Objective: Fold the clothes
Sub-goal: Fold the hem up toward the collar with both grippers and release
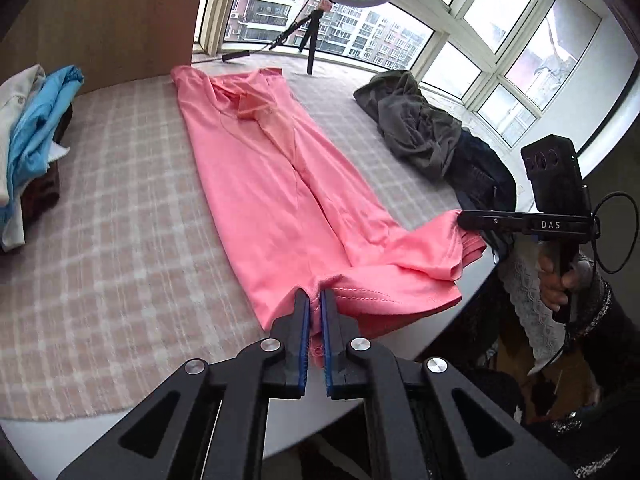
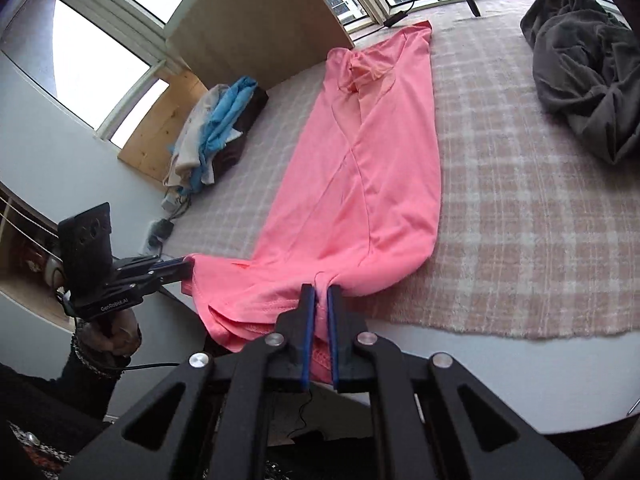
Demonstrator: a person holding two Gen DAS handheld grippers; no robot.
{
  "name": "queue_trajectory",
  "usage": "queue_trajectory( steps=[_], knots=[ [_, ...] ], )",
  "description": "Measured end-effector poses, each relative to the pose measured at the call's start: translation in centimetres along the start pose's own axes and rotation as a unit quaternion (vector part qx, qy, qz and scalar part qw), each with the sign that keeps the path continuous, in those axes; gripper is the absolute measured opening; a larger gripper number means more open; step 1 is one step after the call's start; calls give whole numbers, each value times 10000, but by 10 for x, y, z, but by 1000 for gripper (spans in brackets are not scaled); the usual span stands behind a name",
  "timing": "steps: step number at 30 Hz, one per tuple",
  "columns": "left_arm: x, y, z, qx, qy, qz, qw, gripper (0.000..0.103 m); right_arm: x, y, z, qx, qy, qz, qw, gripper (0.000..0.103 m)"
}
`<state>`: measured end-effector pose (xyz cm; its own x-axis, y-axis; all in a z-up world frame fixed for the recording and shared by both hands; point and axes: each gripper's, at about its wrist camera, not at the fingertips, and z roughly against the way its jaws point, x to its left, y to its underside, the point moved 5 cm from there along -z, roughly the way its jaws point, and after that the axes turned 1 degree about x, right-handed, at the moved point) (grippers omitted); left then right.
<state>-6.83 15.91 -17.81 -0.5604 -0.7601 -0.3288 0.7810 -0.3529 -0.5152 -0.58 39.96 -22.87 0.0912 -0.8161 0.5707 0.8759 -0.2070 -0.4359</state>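
A pink shirt (image 1: 264, 184) lies lengthwise on the checked blanket (image 1: 120, 240), sides folded in, collar at the far end. My left gripper (image 1: 314, 300) is shut on the shirt's near hem at its left corner. My right gripper (image 2: 322, 294) is shut on the hem's other corner, and it shows from the side in the left wrist view (image 1: 464, 220). The left gripper shows in the right wrist view (image 2: 188, 266), pinching the hem. The hem hangs lifted between the two grippers over the table's near edge. The shirt also fills the middle of the right wrist view (image 2: 380, 160).
A dark grey garment heap (image 1: 416, 128) lies at the right of the blanket, also in the right wrist view (image 2: 580, 68). A stack of blue and white clothes (image 1: 32, 140) sits at the left. A tripod (image 1: 310, 40) stands by the windows. A wooden board (image 2: 256, 20) stands behind.
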Motion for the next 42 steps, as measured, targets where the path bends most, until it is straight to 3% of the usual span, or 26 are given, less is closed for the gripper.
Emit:
queue_trajectory(
  steps=[4,6,7,9,11,14,17,20,24,27,28,29,30,31,32,33,34,36,38,41,42],
  knots=[
    [34,-70,-28,-182,-269,-95,9994,7,-5,-71,-13,-43,18,119,9999,6],
    [62,-99,-62,86,-704,45,9975,23,-29,-112,-42,52,145,68,9999,9],
    [76,-110,-79,283,-927,164,9952,34,-47,-127,-60,317,198,-140,9992,11],
    [97,-117,-92,449,-973,424,9933,34,-80,-150,-85,703,362,-531,9955,32],
    [107,-116,-94,443,-974,515,9929,35,-106,-165,-94,834,606,-831,9912,32],
    [100,-100,-89,410,-979,318,9938,37,-104,-168,-81,435,371,-443,9974,32],
    [92,-89,-105,549,-1207,-107,9911,37,-95,-157,-92,656,585,277,9957,32],
    [91,-99,-127,623,-1356,-411,9880,37,-91,-146,-110,958,978,916,9863,32],
    [93,-119,-145,436,-1406,-784,9860,38,-102,-147,-139,1151,992,1085,9824,34],
    [88,-125,-154,404,-1107,-1089,9870,37,-103,-157,-142,958,950,1167,9840,39],
    [89,-127,-155,397,-1004,-1074,9883,32,-103,-160,-143,891,939,1195,9844,39],
    [90,-129,-157,409,-888,-1022,9899,12,-104,-163,-143,855,935,1142,9854,39],
    [93,-131,-157,475,-739,-866,9924,1,-106,-166,-142,823,931,1077,9864,35],
    [97,-133,-155,503,-658,-710,9940,2,-107,-168,-142,792,928,1012,9874,27],
    [103,-137,-151,429,-768,-556,9946,2,-109,-171,-142,760,925,948,9883,5],
    [111,-140,-146,347,-916,-392,9944,3,-110,-174,-141,728,922,883,9891,2],
    [120,-143,-141,281,-1093,-210,9934,7,-112,-177,-141,696,919,818,9900,2],
    [132,-141,-137,339,-1018,112,9942,8,-115,-183,-140,632,912,688,9914,3],
    [142,-139,-133,396,-933,382,9941,34,-119,-185,-139,646,914,529,9923,6],
    [128,-129,-122,403,-988,93,9942,37,-124,-181,-134,700,940,346,9925,26],
    [122,-125,-118,403,-1005,-16,9941,37,-120,-179,-129,594,976,435,9925,27]
  ],
)
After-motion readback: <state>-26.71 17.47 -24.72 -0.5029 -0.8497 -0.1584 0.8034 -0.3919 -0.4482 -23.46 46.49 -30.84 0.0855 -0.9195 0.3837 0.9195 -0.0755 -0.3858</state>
